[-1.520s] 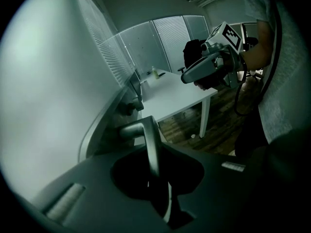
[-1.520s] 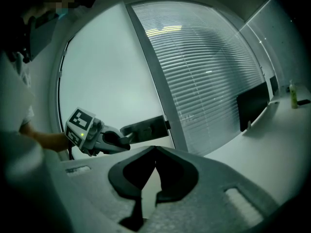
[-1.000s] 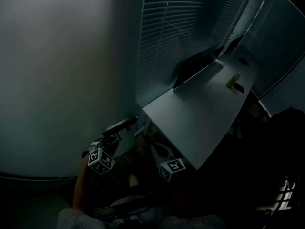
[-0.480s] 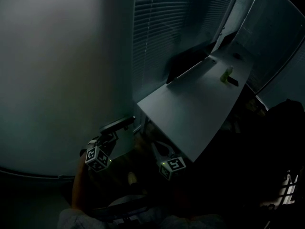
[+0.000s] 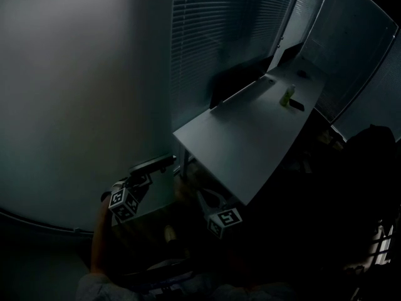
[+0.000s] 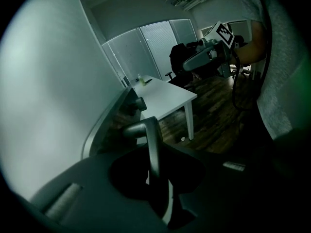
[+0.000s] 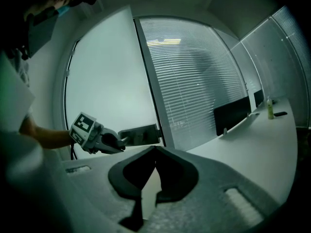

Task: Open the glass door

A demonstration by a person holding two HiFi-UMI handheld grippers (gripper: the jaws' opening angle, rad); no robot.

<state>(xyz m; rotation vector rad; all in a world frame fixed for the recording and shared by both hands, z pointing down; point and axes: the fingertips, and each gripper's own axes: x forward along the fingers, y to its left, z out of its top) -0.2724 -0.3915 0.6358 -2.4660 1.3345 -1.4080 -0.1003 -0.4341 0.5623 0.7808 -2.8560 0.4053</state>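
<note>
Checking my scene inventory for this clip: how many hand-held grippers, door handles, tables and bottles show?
hand-held grippers: 2 (left hand-held gripper, right hand-held gripper)
door handle: 1
table: 1
bottle: 1
total: 5

Dim room: white bench (image 5: 250, 146) w/ blk screen (image 5: 235, 80) by slatted blinds (image 5: 213, 36), dark wood floor (image 6: 214, 115), glass panels (image 5: 351, 36) at far end.

Dim, underexposed head view; fisheye-warped, vignetted edges.
</note>
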